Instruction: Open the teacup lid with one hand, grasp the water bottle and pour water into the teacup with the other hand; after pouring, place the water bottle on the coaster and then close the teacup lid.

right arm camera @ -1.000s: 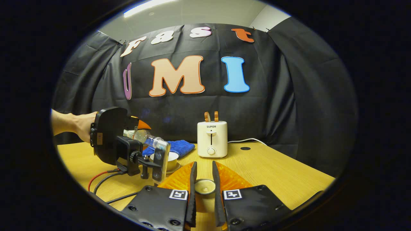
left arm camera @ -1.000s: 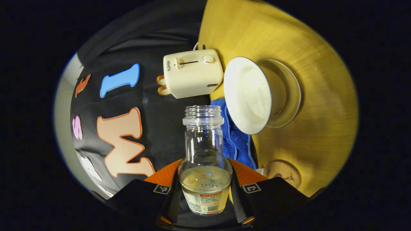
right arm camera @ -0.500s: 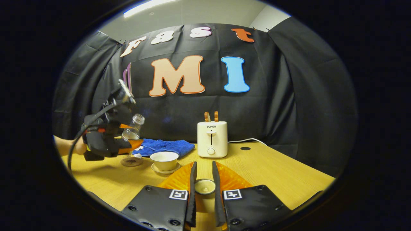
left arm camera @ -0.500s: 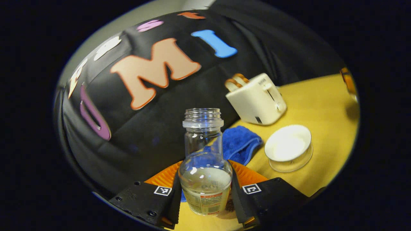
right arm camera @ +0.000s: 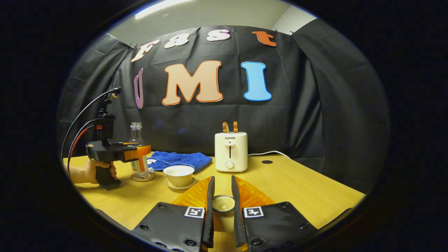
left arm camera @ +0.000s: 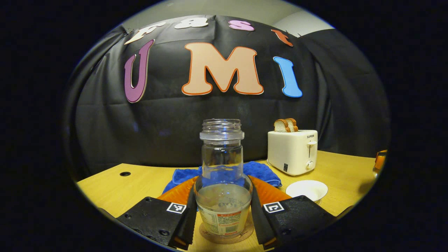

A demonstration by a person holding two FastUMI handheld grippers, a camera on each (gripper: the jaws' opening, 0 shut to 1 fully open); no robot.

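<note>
A clear water bottle (left arm camera: 222, 164), uncapped and about a third full, stands upright on a round brown coaster (left arm camera: 245, 233). My left gripper (left arm camera: 223, 187) is shut on its lower body. The open white teacup (left arm camera: 307, 189) sits to the right of it. In the right gripper view, the left gripper (right arm camera: 140, 153) holds the bottle (right arm camera: 136, 132) over the coaster (right arm camera: 142, 178), just left of the teacup (right arm camera: 179, 174) on its saucer. My right gripper (right arm camera: 222, 189) is shut on the teacup lid (right arm camera: 223, 203), low over the table in front of the cup.
A cream toaster (right arm camera: 230, 151) with two bread slices stands at the back of the wooden table (right arm camera: 297, 189), its cord trailing right. A blue cloth (right arm camera: 182, 159) lies behind the cup. A person's hand (right arm camera: 87, 171) grips the left gripper's handle, with cables rising above it.
The left gripper has swung the bottle from tilted over the teacup back to upright and brought it down onto the coaster. The right gripper and lid have stayed still.
</note>
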